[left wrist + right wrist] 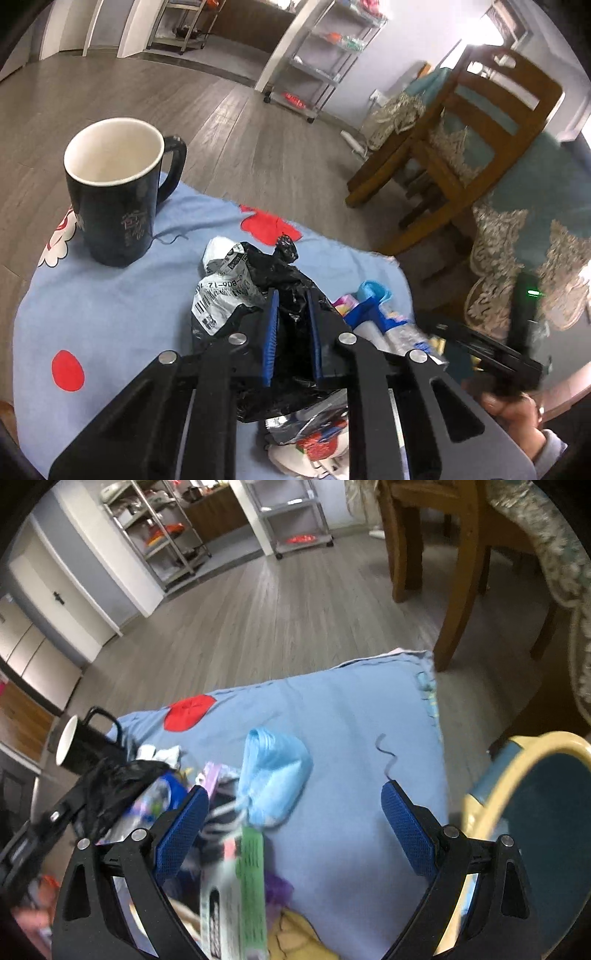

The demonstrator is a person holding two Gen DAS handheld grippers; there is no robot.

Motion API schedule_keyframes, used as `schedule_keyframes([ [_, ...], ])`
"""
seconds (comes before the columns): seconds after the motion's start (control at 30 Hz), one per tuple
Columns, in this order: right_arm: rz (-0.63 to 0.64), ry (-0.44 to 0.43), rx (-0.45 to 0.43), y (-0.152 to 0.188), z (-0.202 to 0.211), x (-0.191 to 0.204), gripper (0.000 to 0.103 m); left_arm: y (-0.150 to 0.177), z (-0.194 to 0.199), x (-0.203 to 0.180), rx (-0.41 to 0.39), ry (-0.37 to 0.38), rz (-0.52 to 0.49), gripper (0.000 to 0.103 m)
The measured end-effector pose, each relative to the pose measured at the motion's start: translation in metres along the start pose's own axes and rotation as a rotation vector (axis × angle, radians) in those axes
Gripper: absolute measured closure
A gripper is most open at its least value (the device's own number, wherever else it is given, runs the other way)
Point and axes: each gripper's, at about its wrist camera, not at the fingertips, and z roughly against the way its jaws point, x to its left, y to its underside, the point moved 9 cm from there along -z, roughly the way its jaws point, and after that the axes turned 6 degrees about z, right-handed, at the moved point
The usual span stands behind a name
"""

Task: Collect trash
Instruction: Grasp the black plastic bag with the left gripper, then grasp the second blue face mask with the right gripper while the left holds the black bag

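Note:
A heap of trash lies on a table under a light blue cloth [110,314]. My left gripper [291,295] is shut on a crumpled black plastic bag [280,273], its blue pads pressed into it. A crumpled white mailing pouch [221,291] lies just left of the bag, and foil wrappers [317,435] lie under the fingers. My right gripper [293,792] stands wide open over the cloth [351,720]. A crumpled light blue mask [273,771] lies between its fingers, touched by neither pad. A green and white carton [243,886] lies by its left finger.
A black mug [110,192] with a white inside stands at the cloth's far left. A round container with a cream rim [495,786] sits off the table's right edge. A wooden chair [480,147] and a table with a teal cover [535,221] stand on the right.

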Motion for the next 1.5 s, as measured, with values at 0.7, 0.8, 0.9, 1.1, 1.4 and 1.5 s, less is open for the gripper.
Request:
schedule_keyframes([
  [0.7,-0.112,-0.090,0.011,-0.013,-0.024,-0.011,0.079,-0.033,0.027,-0.021,-0.171,0.156,0.064,0.089],
  [0.8,-0.110,-0.087,-0.032,-0.017,-0.002,-0.020,0.079,-0.033,0.029,-0.029,-0.183,0.164,0.051,0.089],
  [0.9,-0.100,-0.094,-0.081,-0.015,0.028,-0.027,0.079,-0.035,0.033,-0.040,-0.201,0.175,0.040,0.089],
  [1.1,-0.083,-0.111,-0.172,0.002,0.088,-0.041,0.079,-0.033,0.048,-0.070,-0.259,0.197,-0.014,0.089],
  [1.4,-0.112,-0.150,-0.300,0.019,0.156,-0.058,0.079,-0.020,0.063,-0.119,-0.297,0.242,-0.110,0.089],
  [1.5,-0.148,-0.159,-0.330,0.024,0.168,-0.070,0.079,-0.013,0.060,-0.131,-0.286,0.249,-0.130,0.089],
])
